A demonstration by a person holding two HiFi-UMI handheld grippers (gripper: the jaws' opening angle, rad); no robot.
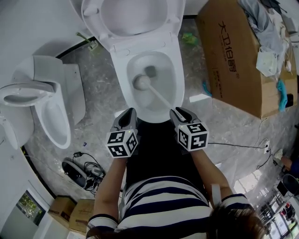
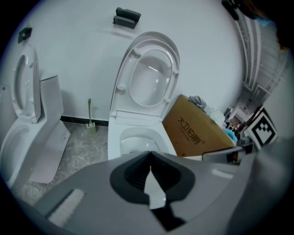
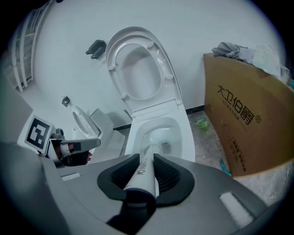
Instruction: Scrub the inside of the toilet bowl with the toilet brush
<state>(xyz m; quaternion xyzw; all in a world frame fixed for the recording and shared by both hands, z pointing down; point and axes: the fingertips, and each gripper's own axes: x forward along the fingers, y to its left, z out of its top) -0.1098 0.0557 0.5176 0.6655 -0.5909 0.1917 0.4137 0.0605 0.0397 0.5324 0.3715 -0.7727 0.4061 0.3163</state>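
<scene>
1. So, the right gripper [image 3: 146, 158] has its jaws clamped on the white handle of the toilet brush [image 1: 156, 93], low centre in the right gripper view.
2. The handle runs up from those jaws into the toilet bowl [image 1: 176, 81].
3. In the head view we see the brush head inside the bowl at frame centre, just beside the dark drain opening [image 1: 150, 71].
4. The left gripper [image 2: 150, 155] has its jaws together with nothing between them.
5. In the head view it hangs at the bowl's near rim, left of the right gripper, apart from the brush.
6. Both marker cubes face up, just above the person's striped shirt [image 1: 163, 205] at the bottom of the frame.
7. The seat and lid [image 1: 133, 14] stand raised at the top centre.
8. A second toilet [image 1: 46, 107] sits at the left of the frame, lid also up.
9. A cardboard box [image 1: 233, 60] with cloth on top fills the upper right.
10. Cables and a dark device [image 1: 77, 170] lie on the marble floor [image 1: 93, 74], lower left.
11. A small green brush [image 2: 90, 121] stands at the wall, left of the toilet in the left gripper view.
</scene>
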